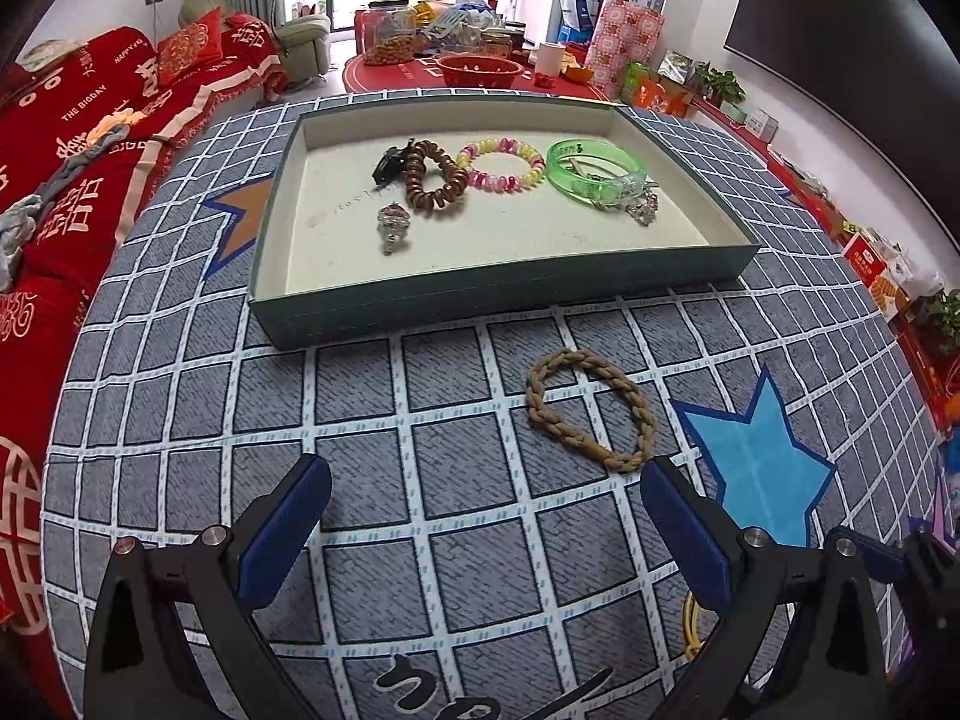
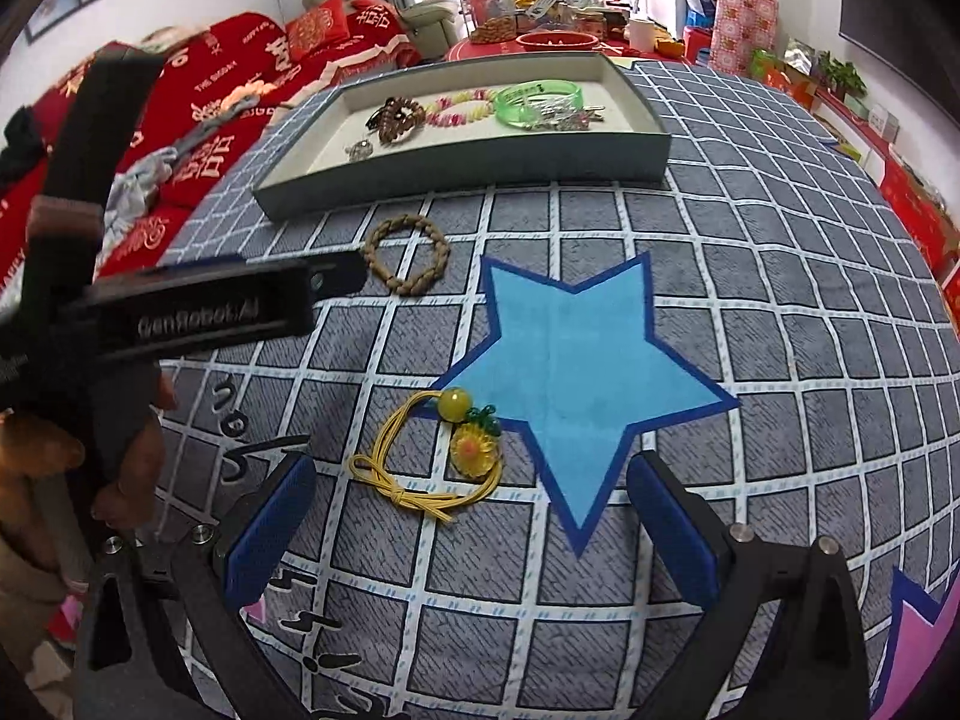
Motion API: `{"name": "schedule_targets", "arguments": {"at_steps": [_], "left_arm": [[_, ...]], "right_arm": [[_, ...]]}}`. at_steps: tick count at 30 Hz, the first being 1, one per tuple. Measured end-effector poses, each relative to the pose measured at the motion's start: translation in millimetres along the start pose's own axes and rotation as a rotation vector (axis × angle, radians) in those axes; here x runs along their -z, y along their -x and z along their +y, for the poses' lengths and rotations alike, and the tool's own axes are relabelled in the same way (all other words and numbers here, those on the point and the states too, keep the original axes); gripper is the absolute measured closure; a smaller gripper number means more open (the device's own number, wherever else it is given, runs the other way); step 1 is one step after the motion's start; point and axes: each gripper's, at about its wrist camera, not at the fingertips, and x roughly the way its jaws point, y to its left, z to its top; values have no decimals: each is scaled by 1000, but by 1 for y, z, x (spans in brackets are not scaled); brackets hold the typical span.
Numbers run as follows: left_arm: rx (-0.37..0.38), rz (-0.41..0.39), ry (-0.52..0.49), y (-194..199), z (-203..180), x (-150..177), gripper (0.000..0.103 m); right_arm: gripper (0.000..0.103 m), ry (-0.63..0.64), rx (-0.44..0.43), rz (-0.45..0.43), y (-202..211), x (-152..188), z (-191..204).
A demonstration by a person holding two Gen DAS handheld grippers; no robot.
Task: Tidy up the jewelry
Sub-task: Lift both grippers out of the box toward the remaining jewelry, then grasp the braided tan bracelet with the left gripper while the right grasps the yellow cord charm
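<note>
A grey-green tray holds a brown coil bracelet, a pink-yellow bead bracelet, a green bangle, a black clip and silver pieces. A tan braided band lies on the cloth in front of the tray. A yellow hair tie with a flower charm lies near the blue star. My left gripper is open and empty, just short of the braided band. My right gripper is open and empty, just behind the yellow tie.
The table wears a grey grid cloth with a blue star and an orange star. A red sofa stands left. A cluttered red table stands behind. The left gripper's body crosses the right wrist view.
</note>
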Motion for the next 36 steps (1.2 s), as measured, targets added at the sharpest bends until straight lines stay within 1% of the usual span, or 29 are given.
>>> {"name": "schedule_targets", "arguments": {"at_steps": [3,7,12,14,16,18,19,21,22,24,25,26,27,31,33,34,36], "left_arm": [[7,7,-11,-5,-5,-3,0],[-2,16,-29,-14,-11,-6,0],[-13,22,-41,-24,-13,-11,0],[-7,20,-40,-26,-14,-13,0],[-7,19,-41,-27,-14,-15,0],[-13,20,-44,-29,-15,-17,0],[-16,22,-46,-30,-16,-18,0],[-15,19,-47,-31,-17,-18,0],[-15,18,-49,-31,-18,-18,0],[-13,17,-54,-32,-20,-18,0],[-14,17,-57,-32,-21,-18,0],[-20,18,-64,-32,-22,-18,0],[-21,16,-68,-32,-23,-17,0],[-31,15,-91,-33,-29,-16,0],[-43,12,-112,-34,-34,-14,0],[-33,6,-117,-33,-35,-14,0],[-22,-5,-137,-30,-39,-14,7]], "right_arm": [[0,16,19,-5,-2,2,3],[0,8,32,-2,-8,4,2],[0,27,74,-21,-11,3,6],[0,38,90,-24,-12,3,7],[3,53,113,-29,-14,4,10],[10,79,145,-39,-14,4,14],[12,85,144,-44,-14,3,15],[24,92,141,-53,-12,2,17],[27,97,140,-58,-11,2,18],[39,98,138,-63,-10,1,18],[42,97,137,-65,-9,1,18],[50,95,138,-67,-8,1,17],[54,92,138,-68,-7,2,16],[81,73,138,-71,-4,3,12],[82,59,127,-73,-3,3,9],[82,56,124,-75,-3,4,8],[82,57,124,-77,-3,4,8]]}}
